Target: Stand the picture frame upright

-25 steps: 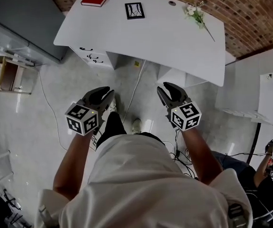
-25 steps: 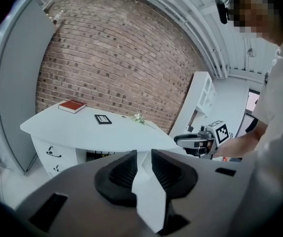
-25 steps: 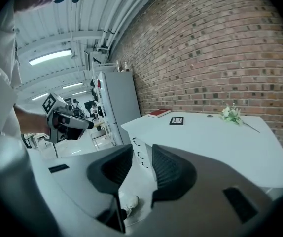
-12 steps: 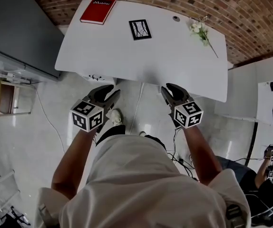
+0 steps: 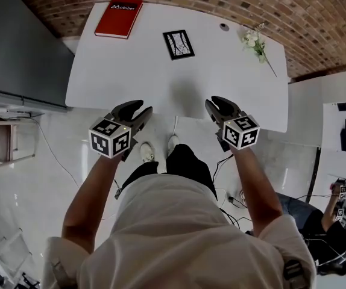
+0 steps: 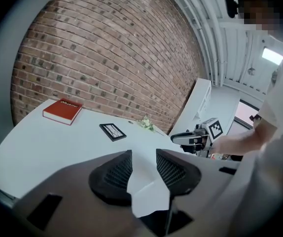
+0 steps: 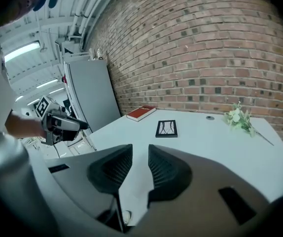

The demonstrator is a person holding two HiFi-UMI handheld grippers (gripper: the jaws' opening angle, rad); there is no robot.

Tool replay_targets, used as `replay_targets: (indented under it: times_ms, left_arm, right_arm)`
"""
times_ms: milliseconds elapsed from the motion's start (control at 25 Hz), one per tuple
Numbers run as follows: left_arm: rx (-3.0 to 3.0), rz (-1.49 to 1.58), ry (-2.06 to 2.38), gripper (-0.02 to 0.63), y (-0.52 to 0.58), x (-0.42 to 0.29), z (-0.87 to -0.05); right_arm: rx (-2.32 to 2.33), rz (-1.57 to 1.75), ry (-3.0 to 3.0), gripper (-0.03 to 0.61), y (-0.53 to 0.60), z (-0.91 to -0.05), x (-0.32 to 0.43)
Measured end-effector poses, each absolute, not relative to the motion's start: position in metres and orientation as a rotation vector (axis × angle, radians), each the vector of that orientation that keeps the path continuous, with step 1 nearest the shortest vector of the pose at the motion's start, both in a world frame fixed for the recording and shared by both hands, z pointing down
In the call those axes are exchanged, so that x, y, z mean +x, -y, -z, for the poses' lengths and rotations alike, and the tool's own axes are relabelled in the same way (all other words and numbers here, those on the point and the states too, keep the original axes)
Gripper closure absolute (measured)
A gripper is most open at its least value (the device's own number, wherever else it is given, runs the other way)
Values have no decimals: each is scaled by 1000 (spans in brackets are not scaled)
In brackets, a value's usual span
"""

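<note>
White table point(image 5: 131, 71) by brick wall point(image 5: 233, 5) bears flat black rectangular picture frame point(image 5: 178, 44), well apart from left tool point(image 5: 144, 107), jaws just opening, and right tool point(image 5: 211, 103), both released and empty: close in, pinch one edge.

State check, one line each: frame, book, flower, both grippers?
picture frame: lying flat on the table, face up, not yet stood up
red book: closed, lying flat
flower sprig: lying on its side
left gripper: open, jaws have just been opening, nothing between them
right gripper: open, nothing between its jaws
</note>
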State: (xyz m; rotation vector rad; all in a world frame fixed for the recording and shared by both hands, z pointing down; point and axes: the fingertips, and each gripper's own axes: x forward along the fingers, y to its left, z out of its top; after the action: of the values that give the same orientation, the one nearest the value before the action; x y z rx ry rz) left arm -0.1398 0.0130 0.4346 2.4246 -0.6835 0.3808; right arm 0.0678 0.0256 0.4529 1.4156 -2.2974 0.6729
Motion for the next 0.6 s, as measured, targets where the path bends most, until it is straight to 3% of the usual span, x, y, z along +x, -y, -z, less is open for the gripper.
replay_targets:
  times_ms: [600]
  left_arm:
    - [2238, -415, 709, 463, 126, -80, -491]
  right_arm:
    - [1197, -837, 2310, 474, 146, -509, 101]
